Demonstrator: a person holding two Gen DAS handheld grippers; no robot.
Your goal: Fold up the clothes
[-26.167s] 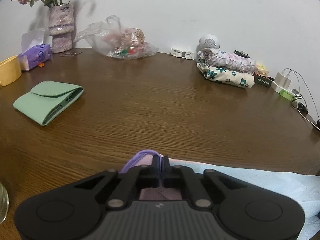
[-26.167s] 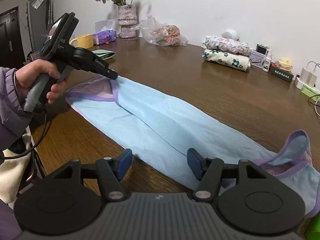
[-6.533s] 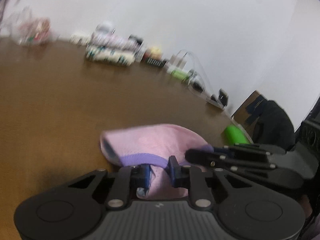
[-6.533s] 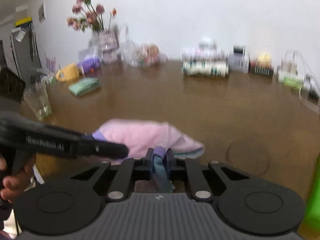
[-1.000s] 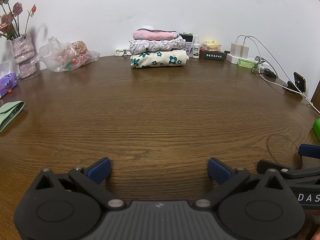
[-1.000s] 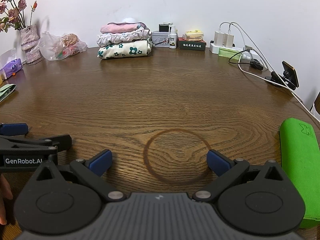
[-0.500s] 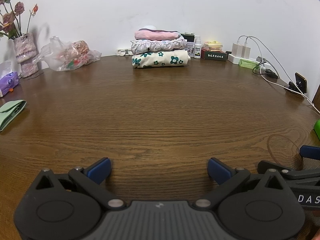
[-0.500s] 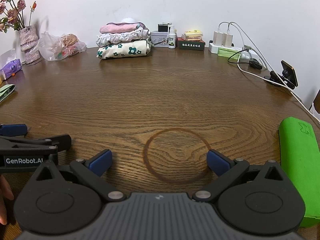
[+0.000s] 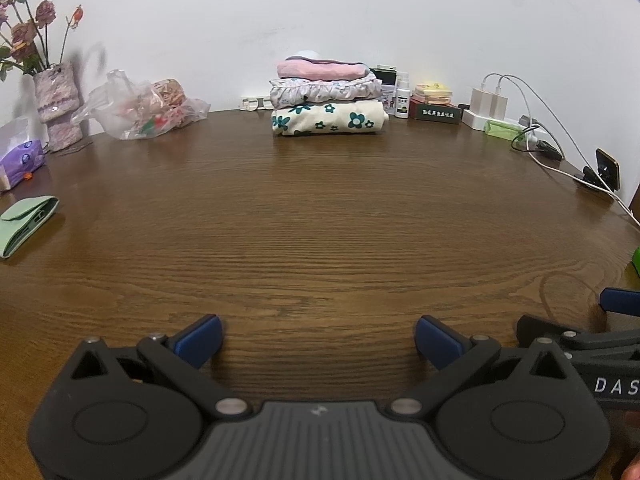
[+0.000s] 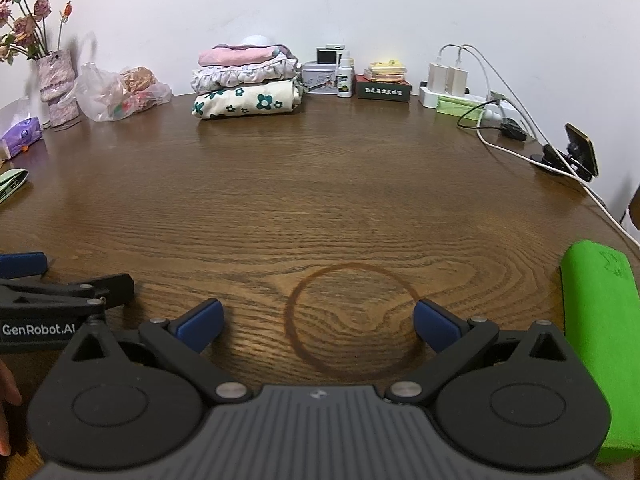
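A stack of folded clothes (image 9: 326,104) rests at the far edge of the brown table (image 9: 320,220), against the wall. A pink garment (image 9: 320,69) lies on top, over a frilled one and a cream one with teal flowers (image 10: 248,105). Both grippers hover low over the near edge, far from the stack. My left gripper (image 9: 318,338) is open, with only bare wood between its blue pads. The right gripper (image 10: 318,326) is open too, over a dark ring stain (image 10: 354,320). Each gripper shows at the side of the other's view.
A vase of flowers (image 9: 56,108), a plastic bag (image 9: 144,106), a tissue pack (image 9: 20,158) and a pale green pouch (image 9: 26,224) stand at the left. Boxes, chargers, cables (image 10: 500,120) and a phone stand (image 10: 578,154) line the right. A bright green case (image 10: 600,344) lies near the right gripper.
Over the last second both grippers stayed open and almost still. Earlier, both were shut on the pink and blue garment, which now lies folded on top of the far stack.
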